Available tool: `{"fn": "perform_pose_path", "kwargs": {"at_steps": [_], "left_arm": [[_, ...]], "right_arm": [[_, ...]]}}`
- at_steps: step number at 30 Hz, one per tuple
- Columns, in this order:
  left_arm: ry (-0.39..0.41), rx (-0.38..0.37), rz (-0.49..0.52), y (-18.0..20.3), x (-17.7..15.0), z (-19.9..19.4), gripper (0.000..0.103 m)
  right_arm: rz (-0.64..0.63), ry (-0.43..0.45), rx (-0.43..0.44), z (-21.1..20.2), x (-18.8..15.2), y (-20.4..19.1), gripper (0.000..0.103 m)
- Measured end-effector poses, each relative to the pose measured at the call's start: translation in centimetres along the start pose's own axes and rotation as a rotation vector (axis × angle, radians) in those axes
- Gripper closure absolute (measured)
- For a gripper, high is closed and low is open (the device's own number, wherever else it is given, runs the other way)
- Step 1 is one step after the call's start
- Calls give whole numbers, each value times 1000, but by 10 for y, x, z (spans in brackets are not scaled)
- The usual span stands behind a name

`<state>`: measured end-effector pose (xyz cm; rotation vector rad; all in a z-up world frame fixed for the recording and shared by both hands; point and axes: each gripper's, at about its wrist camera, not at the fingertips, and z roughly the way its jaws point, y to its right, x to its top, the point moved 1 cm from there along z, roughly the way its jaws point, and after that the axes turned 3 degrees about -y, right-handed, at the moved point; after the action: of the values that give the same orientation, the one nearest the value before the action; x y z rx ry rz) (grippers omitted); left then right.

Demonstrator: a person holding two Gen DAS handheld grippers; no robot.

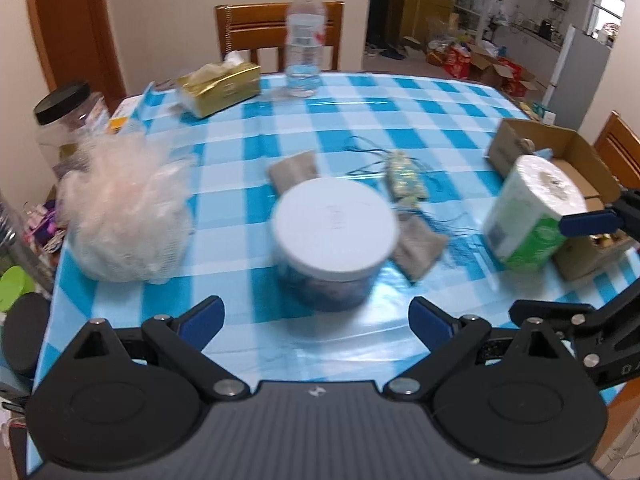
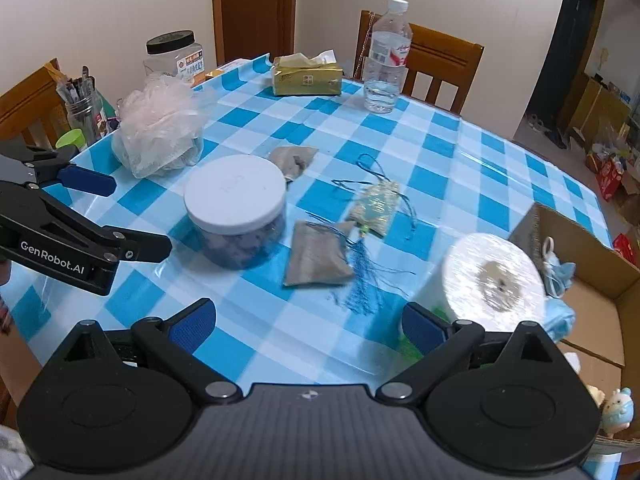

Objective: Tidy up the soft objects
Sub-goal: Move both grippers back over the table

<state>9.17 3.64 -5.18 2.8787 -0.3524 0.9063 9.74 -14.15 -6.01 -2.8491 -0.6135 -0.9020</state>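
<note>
Right wrist view: both my grippers, right gripper [image 2: 306, 322] and left gripper [image 1: 316, 320], hang open and empty. Toilet roll [image 2: 494, 276] stands beside the cardboard box [image 2: 600, 264]; I'd grasp it next.

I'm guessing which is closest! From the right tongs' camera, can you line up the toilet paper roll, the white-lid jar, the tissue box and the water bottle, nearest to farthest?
From the right tongs:
1. Toilet paper roll, right beside them.
2. White-lid jar, middle left.
3. Tissue box and water bottle, both at the far edge; too close to call.
</note>
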Motion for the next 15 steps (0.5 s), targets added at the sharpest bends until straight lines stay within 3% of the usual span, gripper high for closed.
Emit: {"fn": "perform_pose_path", "kwargs": {"at_steps": [15], "left_arm": [[-16, 128, -127, -57, 6, 18, 5]], "right_arm": [[-42, -29, 35, 43, 34, -6, 2]]}}
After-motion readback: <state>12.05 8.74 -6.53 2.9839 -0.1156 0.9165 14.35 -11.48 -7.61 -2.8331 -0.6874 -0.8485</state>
